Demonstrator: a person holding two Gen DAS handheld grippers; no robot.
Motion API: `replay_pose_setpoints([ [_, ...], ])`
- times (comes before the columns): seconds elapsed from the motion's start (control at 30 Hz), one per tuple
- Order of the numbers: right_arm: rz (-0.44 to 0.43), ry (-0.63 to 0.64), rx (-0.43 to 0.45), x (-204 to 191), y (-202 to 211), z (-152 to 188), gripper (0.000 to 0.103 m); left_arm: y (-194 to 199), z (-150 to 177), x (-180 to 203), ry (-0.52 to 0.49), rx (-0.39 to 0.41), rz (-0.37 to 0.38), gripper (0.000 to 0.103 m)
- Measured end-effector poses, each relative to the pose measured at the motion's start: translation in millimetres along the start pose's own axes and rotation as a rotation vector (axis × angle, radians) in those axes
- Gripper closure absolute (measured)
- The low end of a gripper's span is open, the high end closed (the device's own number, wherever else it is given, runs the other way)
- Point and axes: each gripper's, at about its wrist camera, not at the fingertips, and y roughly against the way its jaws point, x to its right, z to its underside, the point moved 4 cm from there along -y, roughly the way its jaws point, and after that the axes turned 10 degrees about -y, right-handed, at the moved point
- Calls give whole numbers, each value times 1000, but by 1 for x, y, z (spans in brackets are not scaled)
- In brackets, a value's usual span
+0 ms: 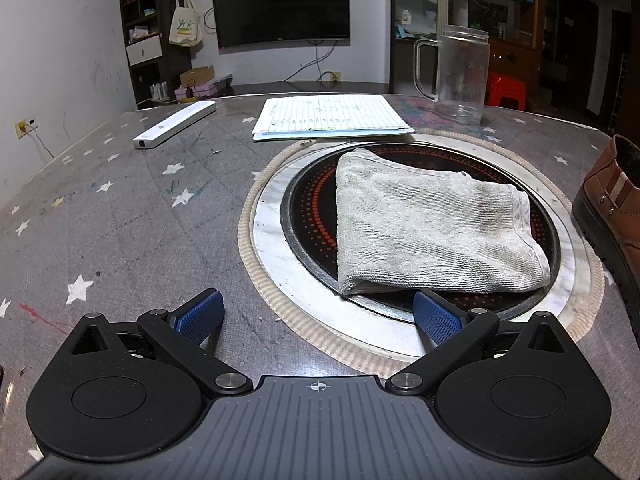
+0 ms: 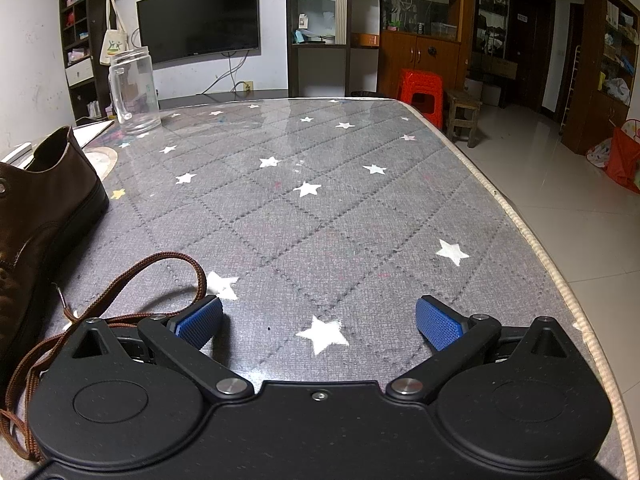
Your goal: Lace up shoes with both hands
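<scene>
Both my grippers are spread wide with nothing in them. My left gripper (image 1: 318, 316) sits low over the table (image 1: 120, 216), blue pads (image 1: 200, 314) far apart, and right ahead between them is the round black cooktop (image 1: 308, 216) set into the table, with a folded grey-white towel (image 1: 428, 226) lying on it, its near corner just past my right-side pad. Way off to the right of those jaws, at the frame edge, is the brown shoe (image 1: 612, 208), heel end up, sitting partly on the pale ring around the cooktop. Further out there's a lined sheet of paper (image 1: 330, 116), a white remote-looking bar (image 1: 174, 124) to the far left, and a clear plastic mug (image 1: 460, 72) beyond the towel. My right gripper (image 2: 319, 322) is just as loose, pads (image 2: 438, 322) wide over bare starry tablecloth. The brown shoelace (image 2: 160, 268) loops right by my left-side pad, seems to be touching the tip of it but I honestly can't tell, then trails back under the gripper body. The shoe (image 2: 44, 200) is to the left of those jaws, close by, and the lace looks unthreaded, with a metal-tipped end lying beside the sole.
</scene>
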Motion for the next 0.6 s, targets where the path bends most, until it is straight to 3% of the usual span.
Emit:
replay_pose_setpoints([
  [0.6, 0, 0, 0, 1, 0, 1, 0, -1, 0, -1, -2, 1, 0, 0],
])
